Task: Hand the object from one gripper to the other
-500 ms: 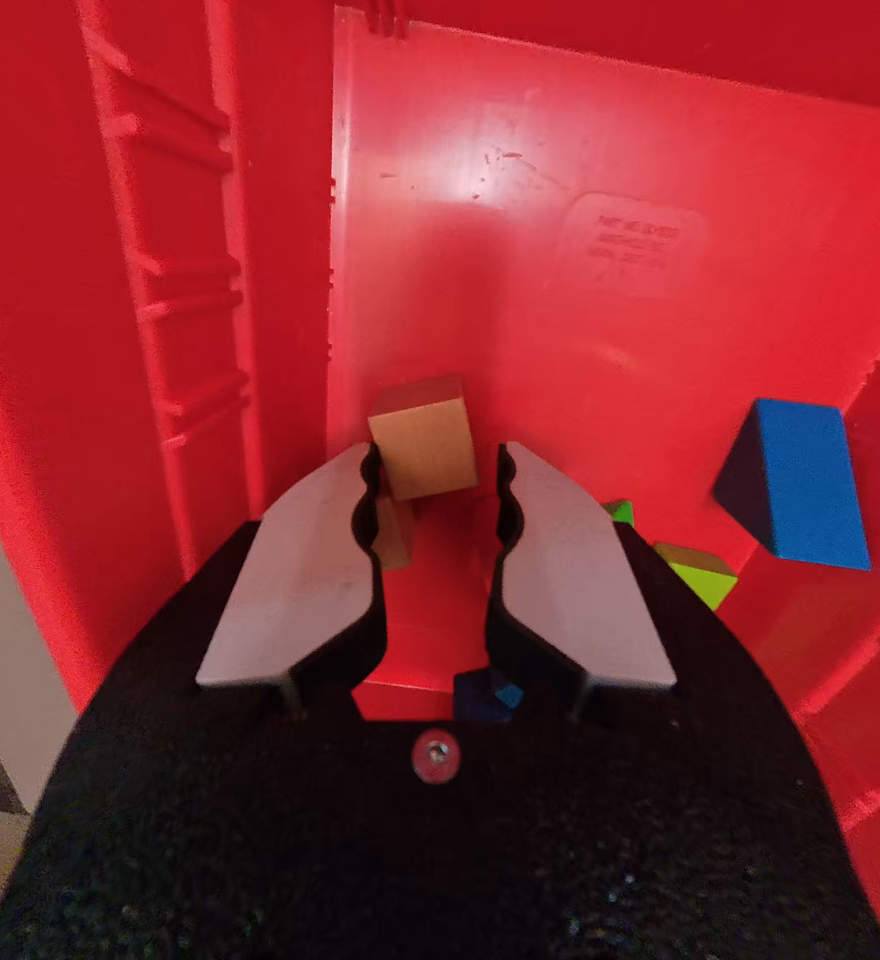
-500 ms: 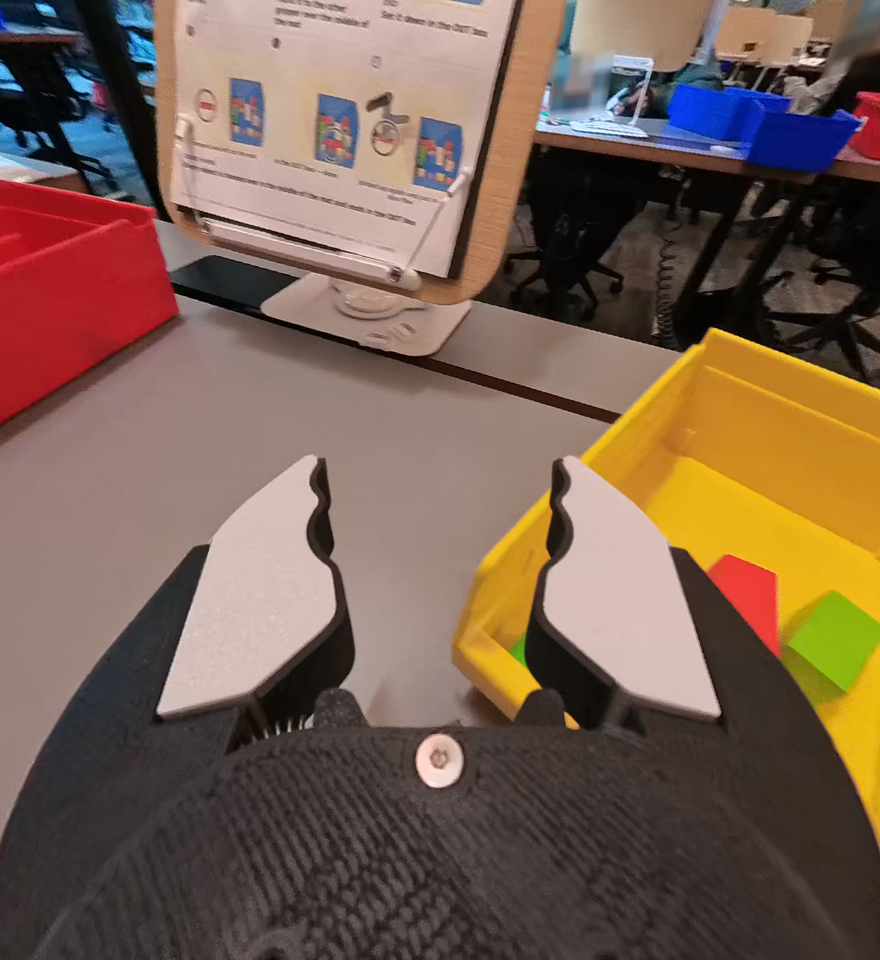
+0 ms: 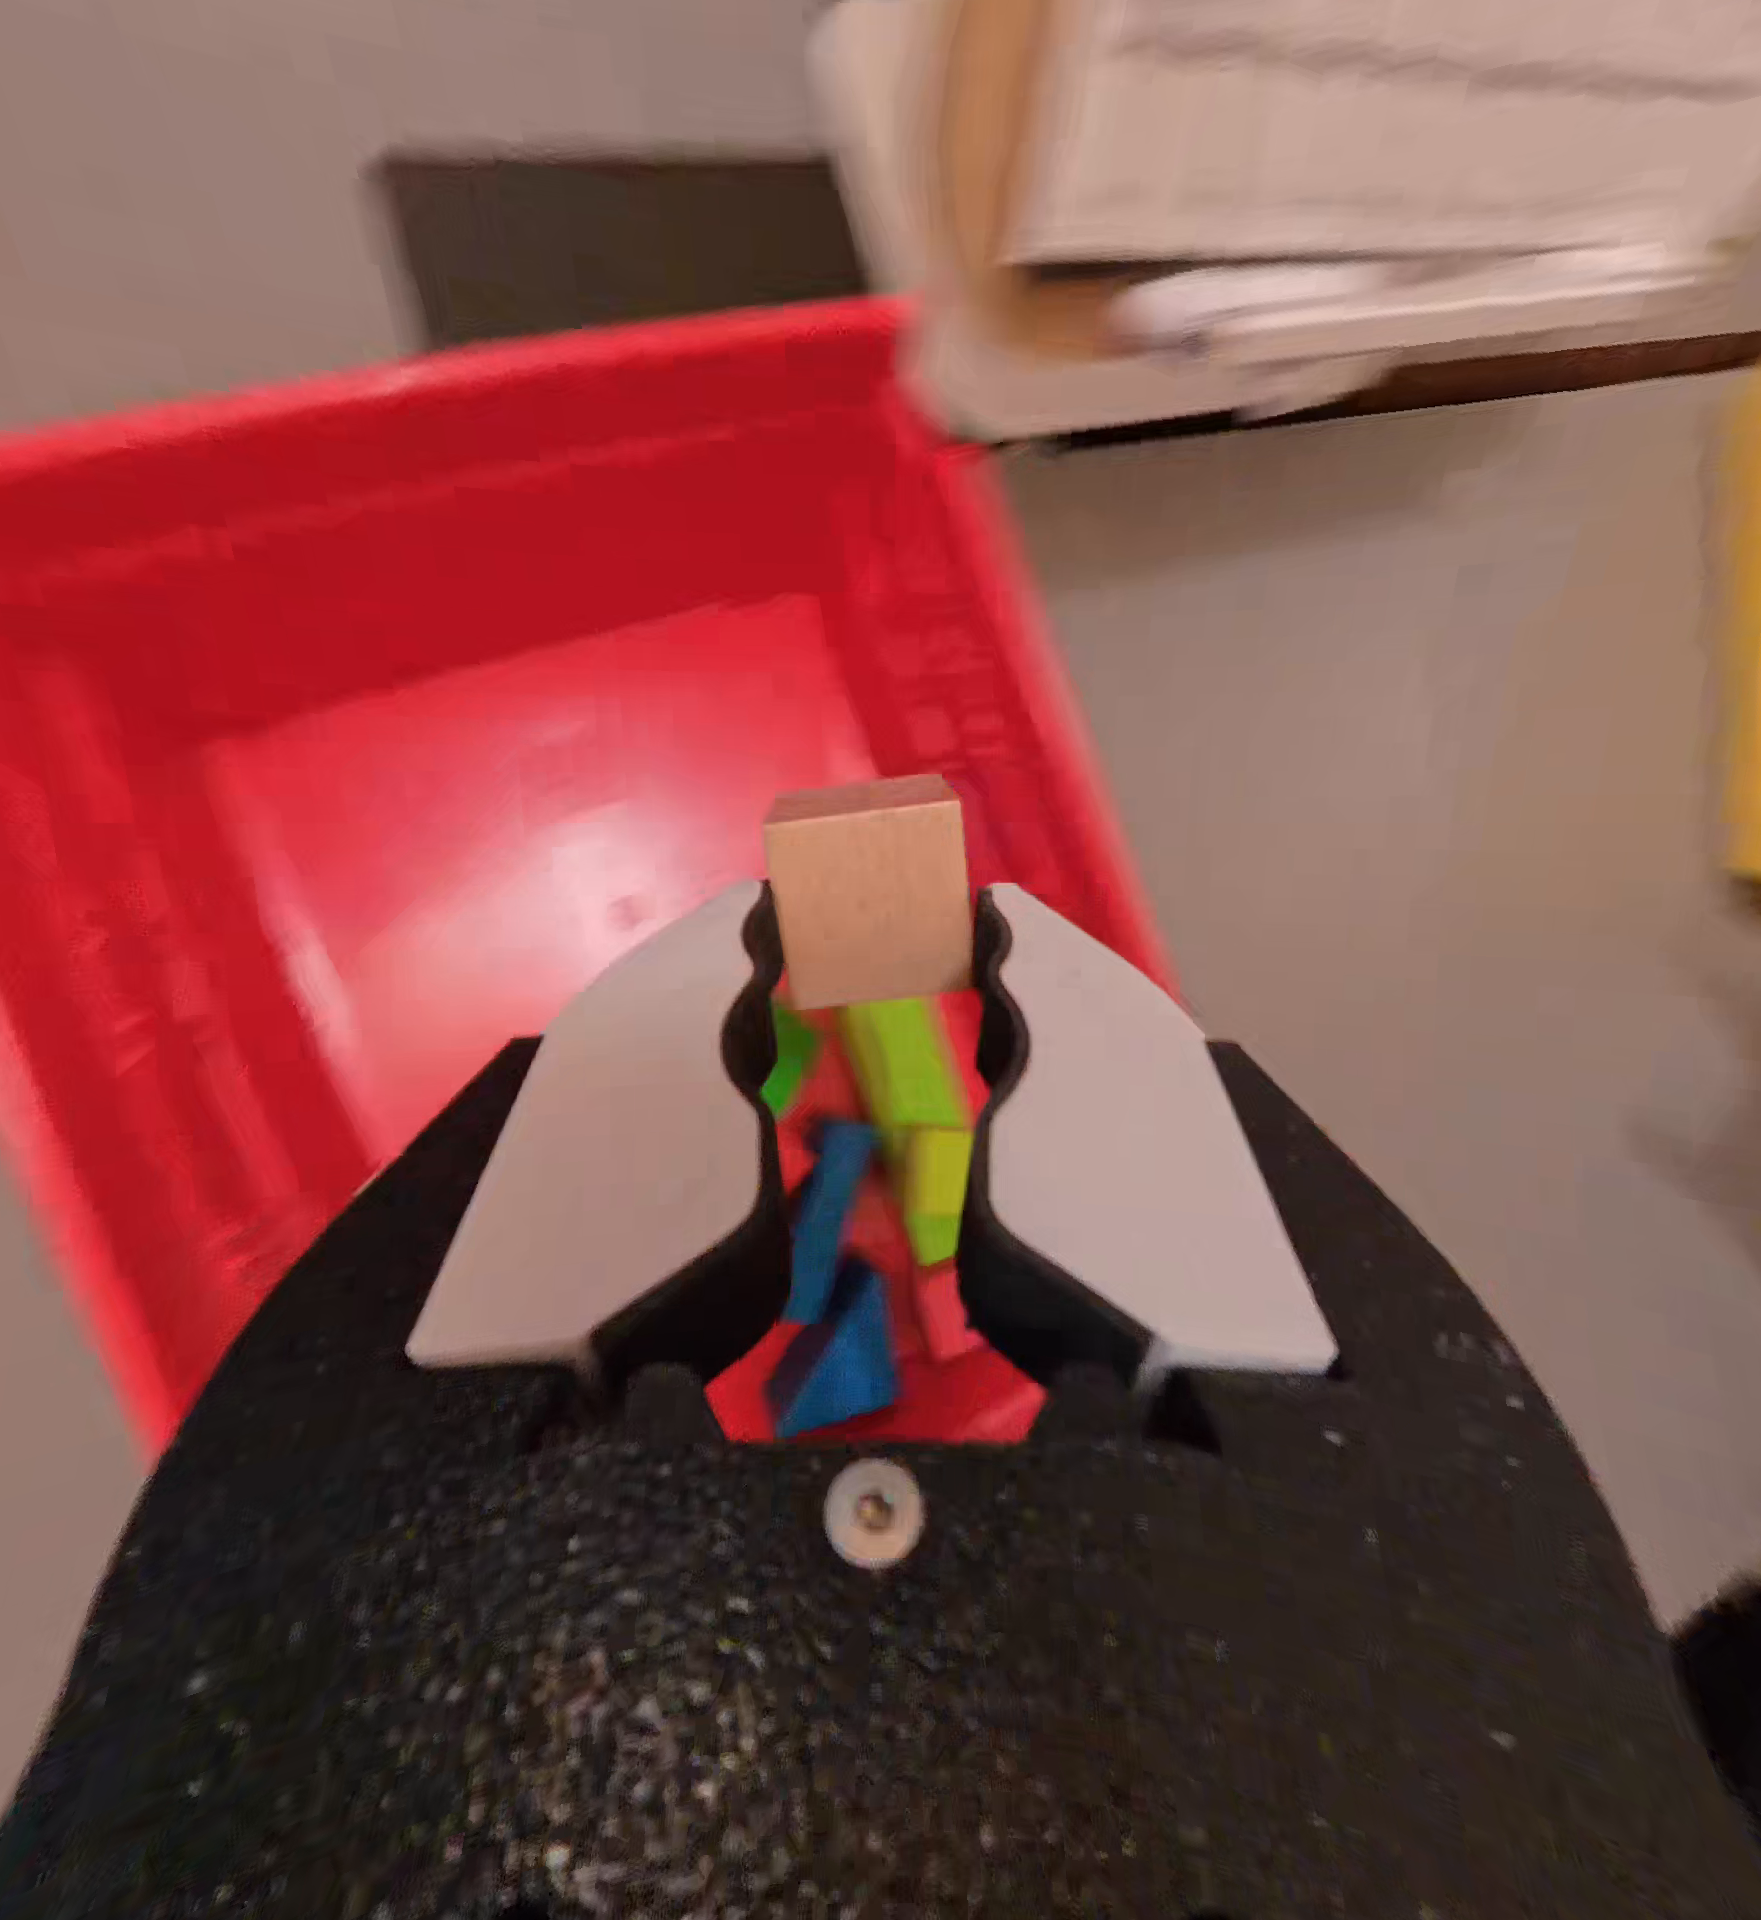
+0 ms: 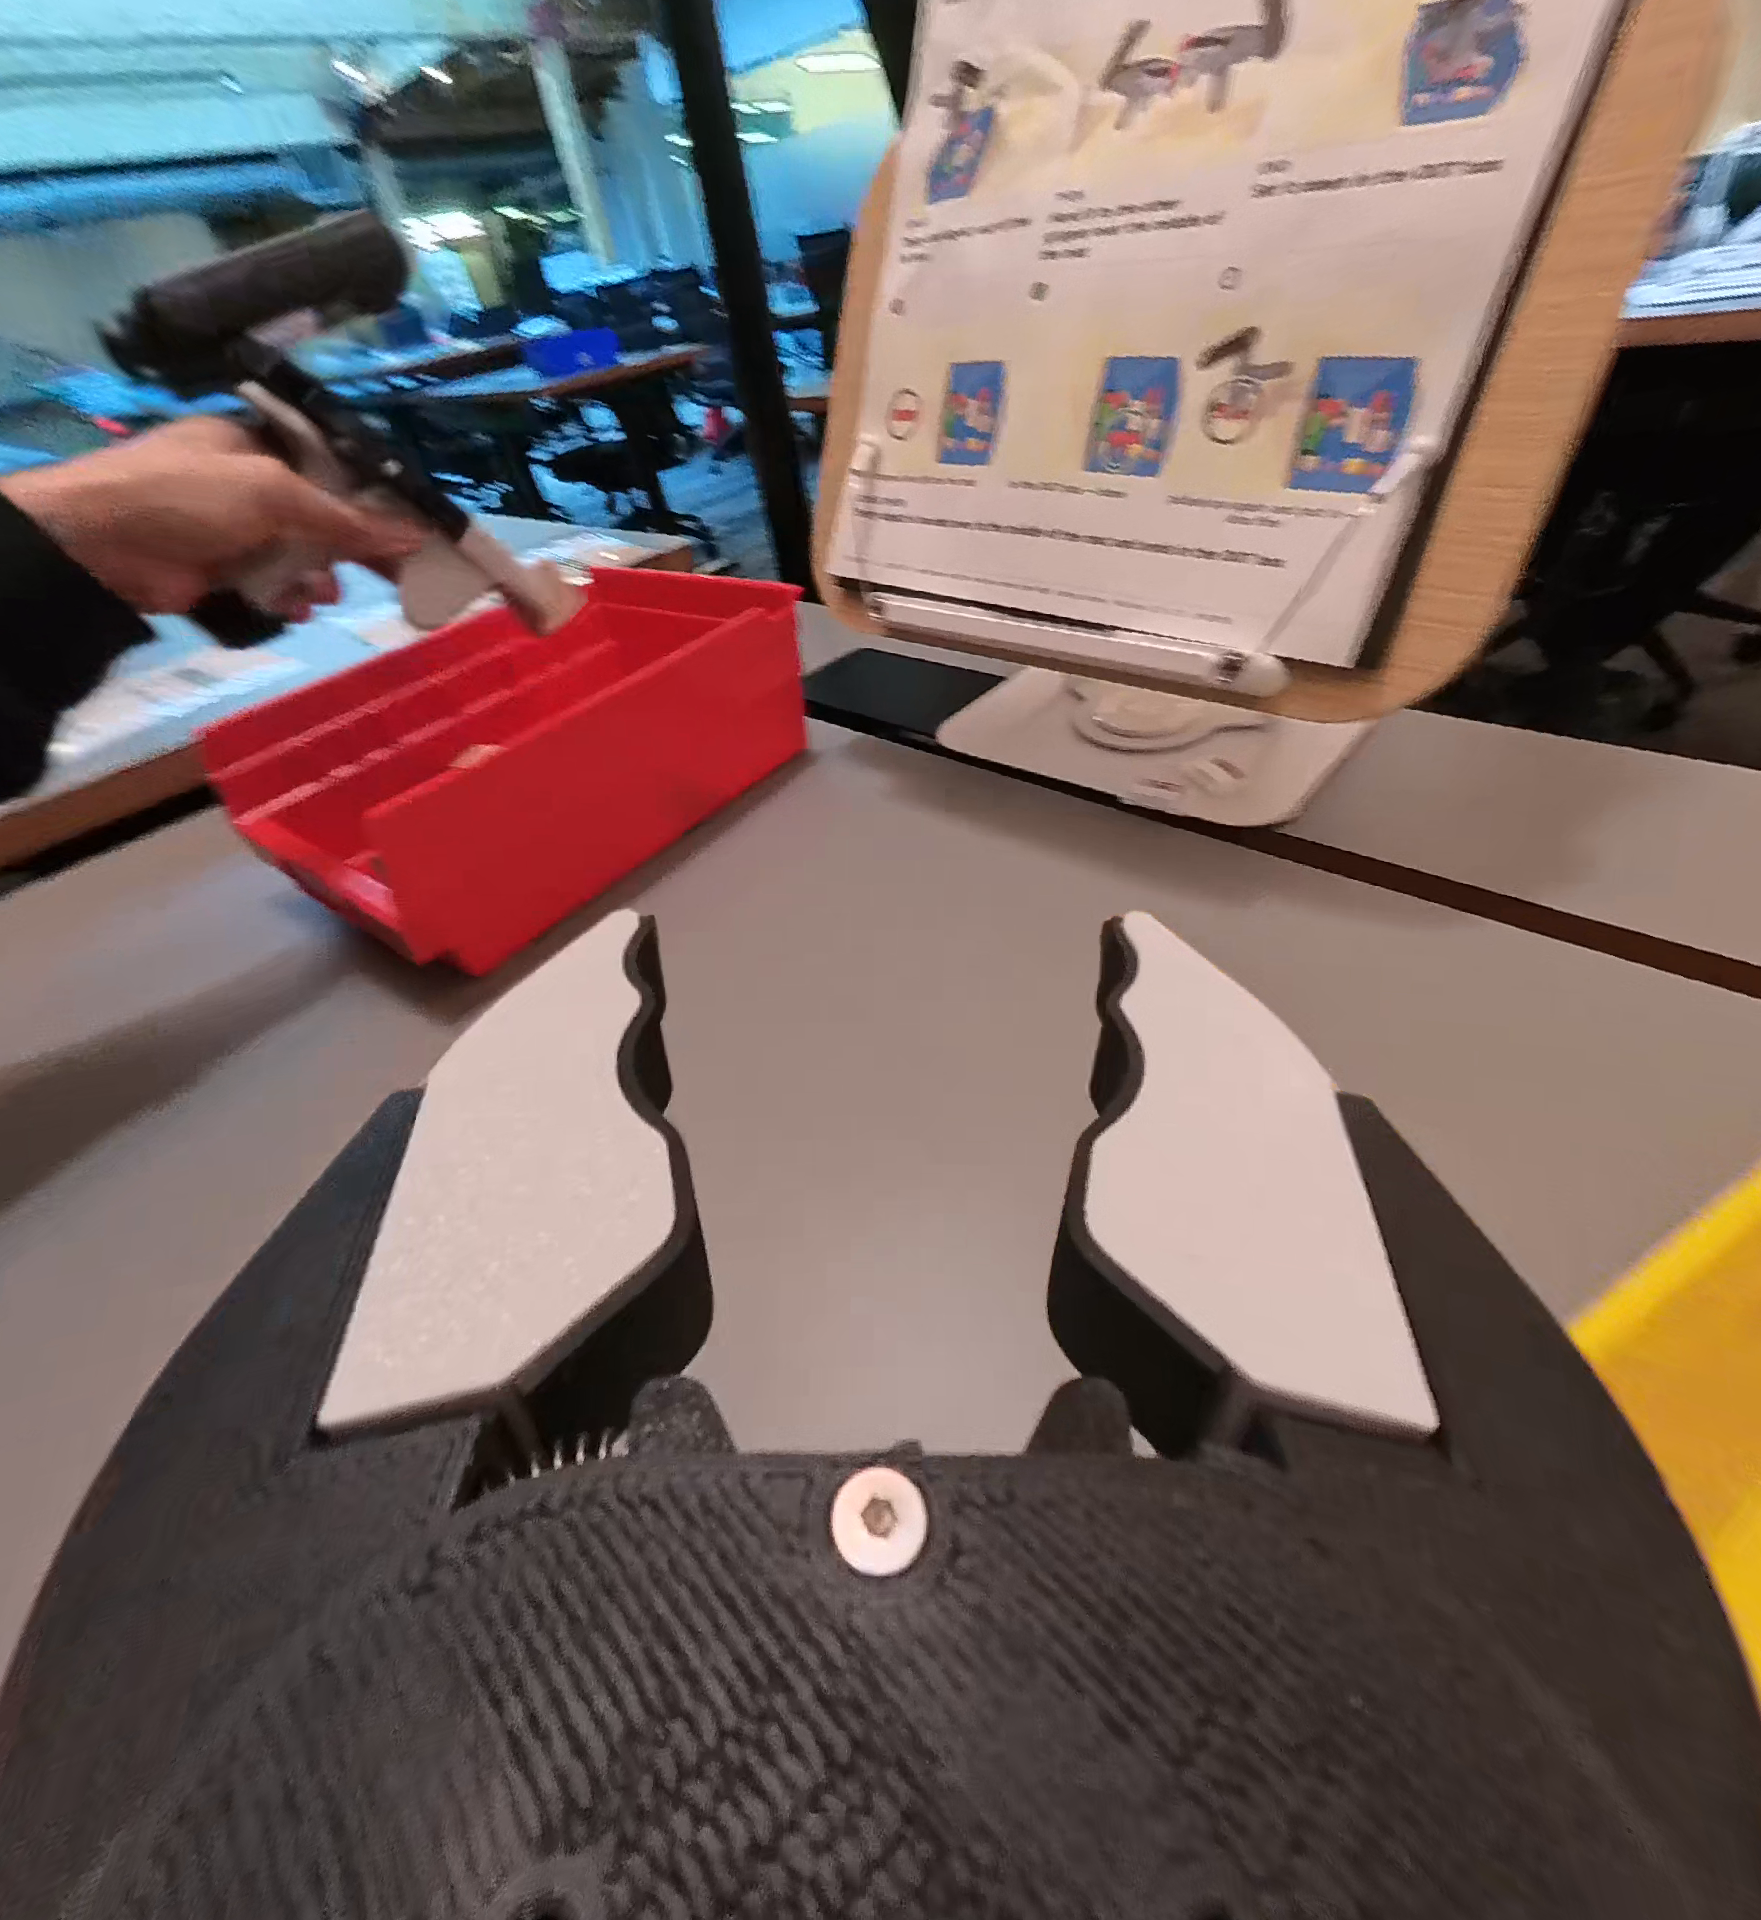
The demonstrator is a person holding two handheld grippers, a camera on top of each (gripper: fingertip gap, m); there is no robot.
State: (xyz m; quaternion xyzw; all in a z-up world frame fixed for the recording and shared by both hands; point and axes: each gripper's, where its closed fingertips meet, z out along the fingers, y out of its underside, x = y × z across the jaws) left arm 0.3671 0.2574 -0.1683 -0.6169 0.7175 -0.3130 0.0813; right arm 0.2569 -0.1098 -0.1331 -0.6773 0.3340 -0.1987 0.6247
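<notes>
Left gripper [image 3: 871, 914] clamps a plain wooden block [image 3: 863, 894] at its fingertips, both pads pressed on its sides, raised above the red bin [image 3: 419, 582]. Right gripper [image 4: 876, 966] stands wide open, unloaded, over the grey counter [image 4: 876, 1143].

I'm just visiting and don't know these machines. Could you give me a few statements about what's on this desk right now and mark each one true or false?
1. The left tool grips a plain wooden block between its fingers. True.
2. The right tool is also holding a block. False: its fingers stand wide apart with only bare table between them.
3. The red bin below the left tool still has green and blue blocks in it. True.
4. The wooden block rests on the bin floor. False: it is lifted clear, above the bin.
5. A yellow bin sits at the right tool's right side. True.
</notes>
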